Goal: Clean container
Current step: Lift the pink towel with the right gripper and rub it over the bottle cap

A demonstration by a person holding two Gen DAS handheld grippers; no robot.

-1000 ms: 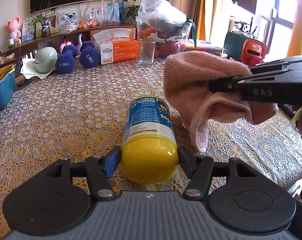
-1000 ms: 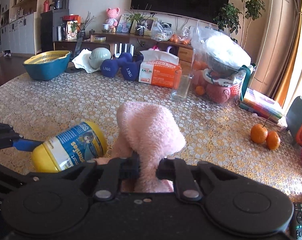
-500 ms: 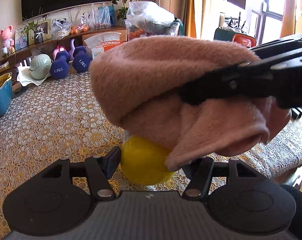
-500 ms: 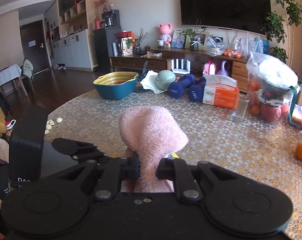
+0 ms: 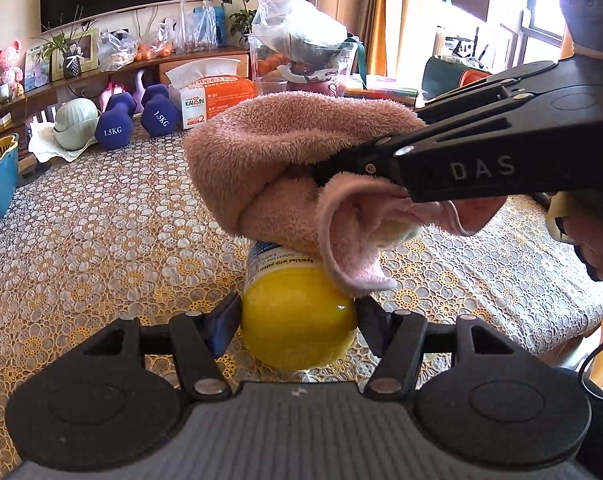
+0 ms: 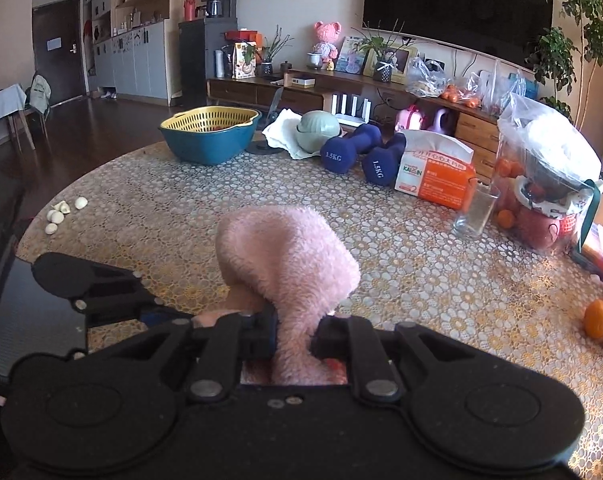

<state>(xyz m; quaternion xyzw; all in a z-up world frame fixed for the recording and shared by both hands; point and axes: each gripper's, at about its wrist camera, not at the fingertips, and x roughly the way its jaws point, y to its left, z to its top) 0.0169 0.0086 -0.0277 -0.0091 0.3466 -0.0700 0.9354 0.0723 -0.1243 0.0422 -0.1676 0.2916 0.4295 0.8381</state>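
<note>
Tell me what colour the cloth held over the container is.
Pink, a fluffy cloth; it shows best in the left wrist view, resting on the yellow container.

dumbbells (image 6: pixel 343 148): "1.5KG" | tissue box (image 6: pixel 435 178): "KAIXIN" | right gripper (image 5: pixel 321 172): "DAS"

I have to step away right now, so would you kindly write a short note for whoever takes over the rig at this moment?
Left tongs: shut on the yellow container, which lies on its side over the lace tablecloth, yellow end toward the camera.
Right tongs: shut on the folded pink towel.
Where things are: the towel rests on top of the container's labelled side.
Done: both things gripped, towel brought onto the container.
Left: wipe along the body and the yellow end, probably turning the container to reach the underside, then set both down.
</note>
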